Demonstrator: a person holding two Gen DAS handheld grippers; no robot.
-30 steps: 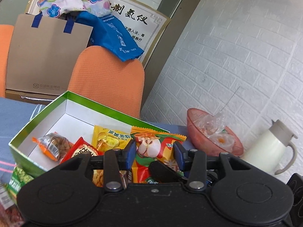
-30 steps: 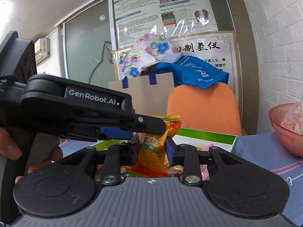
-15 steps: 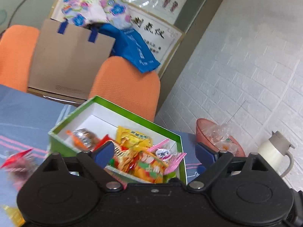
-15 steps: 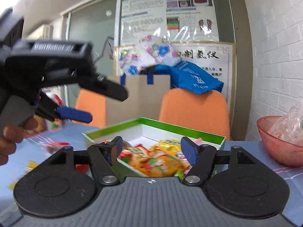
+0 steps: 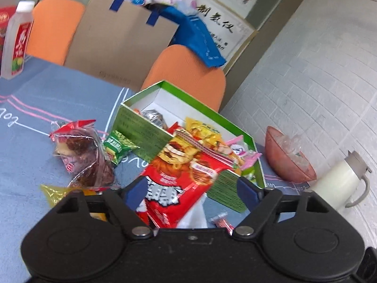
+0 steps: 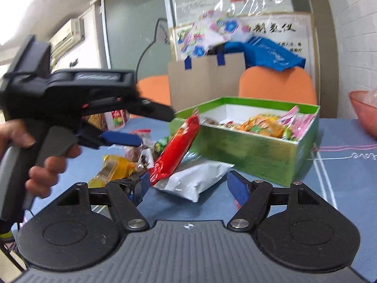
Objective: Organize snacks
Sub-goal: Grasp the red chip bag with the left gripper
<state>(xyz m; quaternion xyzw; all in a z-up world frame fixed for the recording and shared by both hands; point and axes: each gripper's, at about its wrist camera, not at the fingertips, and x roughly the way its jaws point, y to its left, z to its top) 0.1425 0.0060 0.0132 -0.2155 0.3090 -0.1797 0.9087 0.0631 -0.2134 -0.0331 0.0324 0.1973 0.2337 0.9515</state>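
Note:
A green box (image 5: 143, 127) (image 6: 249, 148) on the blue tablecloth holds several snack packets. A red snack bag (image 5: 181, 176) (image 6: 176, 151) leans against the box's near corner. My left gripper (image 5: 192, 188) is open, with the red bag between its fingers but not clamped. My right gripper (image 6: 188, 186) is open and empty, above a white packet (image 6: 193, 181). Loose on the cloth lie a clear packet of dark snacks (image 5: 80, 153), a green packet (image 5: 117, 146) and a yellow packet (image 5: 59, 193) (image 6: 113, 169).
A pink bowl (image 5: 287, 158) and a white jug (image 5: 339, 184) stand right of the box by the brick wall. A drink bottle (image 5: 16, 40) stands far left. Orange chairs (image 5: 186, 75) and a cardboard bag (image 5: 117, 42) are behind the table.
Both grippers opened, letting go of the orange packet now lying in the box, and pulled back from it. The left gripper now has the red bag between its open fingers.

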